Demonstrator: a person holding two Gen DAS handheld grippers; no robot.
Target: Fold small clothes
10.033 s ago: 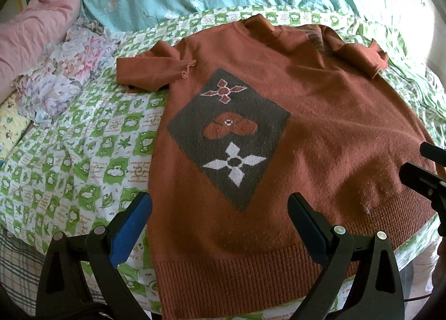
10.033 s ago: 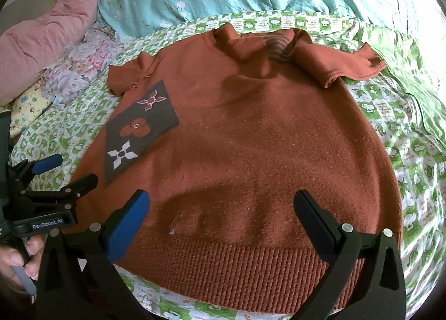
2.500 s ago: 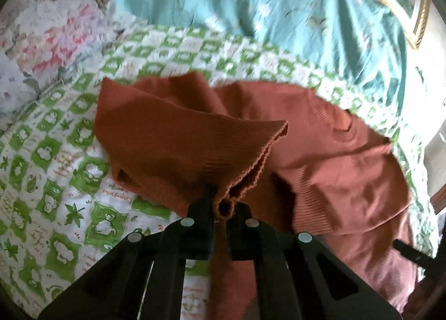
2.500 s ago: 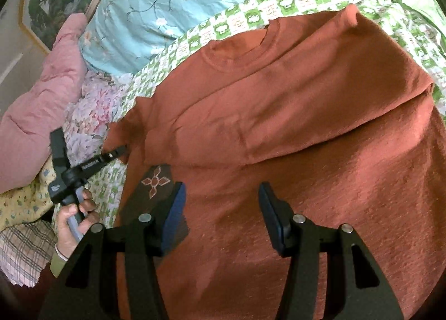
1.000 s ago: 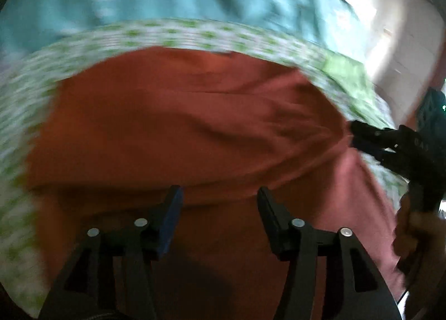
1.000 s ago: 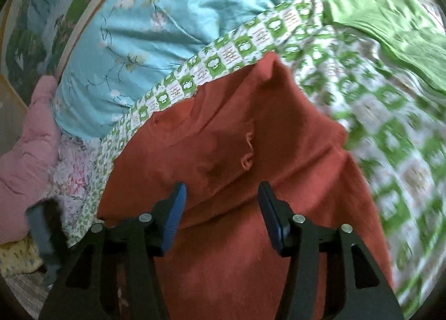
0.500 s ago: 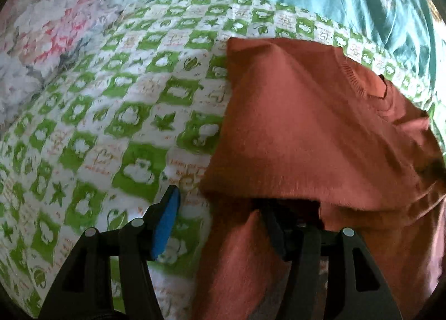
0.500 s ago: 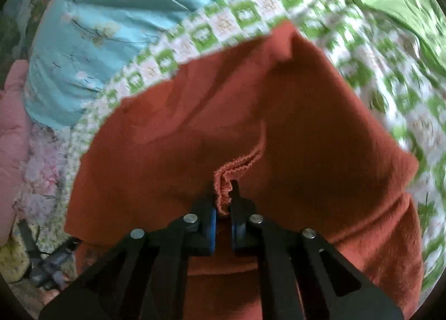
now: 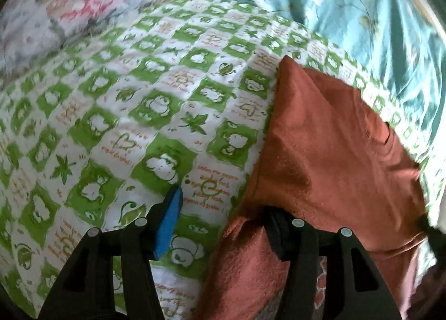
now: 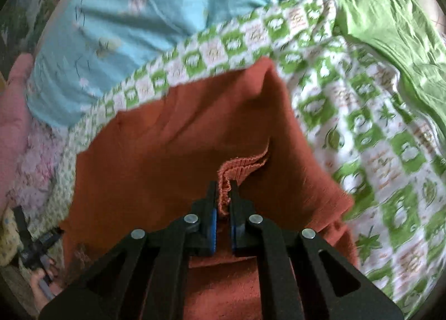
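A rust-brown sweater (image 9: 329,152) lies folded on the green-and-white checked bedspread (image 9: 156,91); it fills the middle of the right wrist view (image 10: 172,152). My left gripper (image 9: 223,208) is open at the sweater's left edge: its blue-padded finger (image 9: 170,216) is over the bedspread and its other finger is tucked under a fold of the sweater. My right gripper (image 10: 223,197) is shut on the ribbed sleeve cuff (image 10: 242,166) and holds it above the sweater body.
A teal floral quilt (image 10: 156,4) lies along the far side of the bed. A pink pillow (image 10: 14,102) and floral cloth (image 9: 69,4) sit at the left. A green sheet (image 10: 390,29) lies at the right. The left gripper shows small at the lower left (image 10: 36,250).
My left gripper has shifted left, with more bedspread in view, and stays open. My right gripper keeps its hold on the cuff and has lifted it slightly toward the sweater's middle.
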